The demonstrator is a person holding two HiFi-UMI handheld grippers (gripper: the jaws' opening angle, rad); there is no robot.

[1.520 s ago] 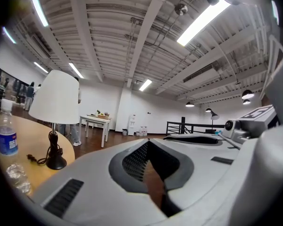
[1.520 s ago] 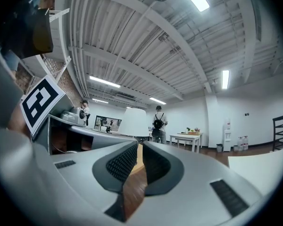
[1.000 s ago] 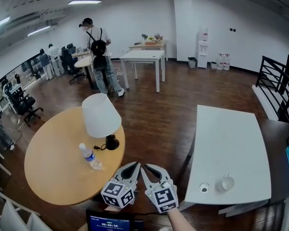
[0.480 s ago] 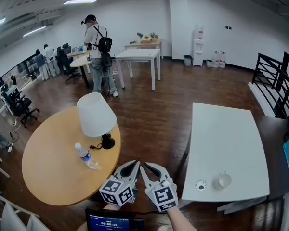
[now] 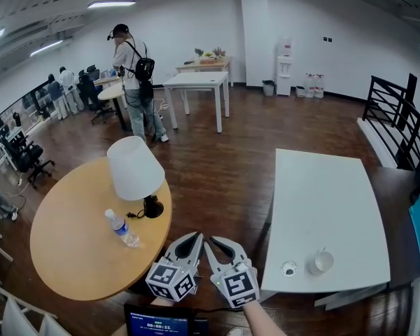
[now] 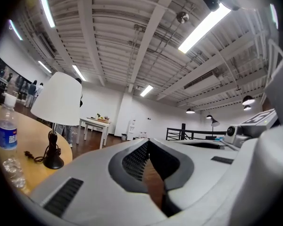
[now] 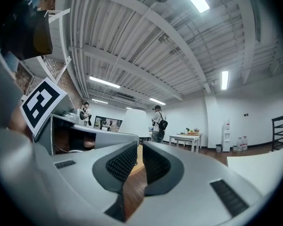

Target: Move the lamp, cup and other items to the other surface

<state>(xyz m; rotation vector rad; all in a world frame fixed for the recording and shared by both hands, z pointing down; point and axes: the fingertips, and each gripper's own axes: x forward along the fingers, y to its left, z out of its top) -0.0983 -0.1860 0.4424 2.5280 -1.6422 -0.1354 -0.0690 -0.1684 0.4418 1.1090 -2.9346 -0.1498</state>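
A: Left claw (image 5: 193, 239) and right claw (image 5: 214, 243): both pinched narrow, empty. Lamp (image 5: 134, 170) stands on the round tabletop (image 5: 63, 257), well apart.

B: Open one wide; grip the lamp low, keep it upright.

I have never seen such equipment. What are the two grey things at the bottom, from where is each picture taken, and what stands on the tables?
No robot is here: a person holds a tool with two jaws in each hand, the left gripper and the right gripper. The wide picture comes from a camera on the person's head. The other two come from cameras riding on each gripper, looking along its jaws. On the round wooden table stand a lamp and a water bottle. On the white table are a cup and a small round object. Both pairs of jaws are closed and hold nothing.
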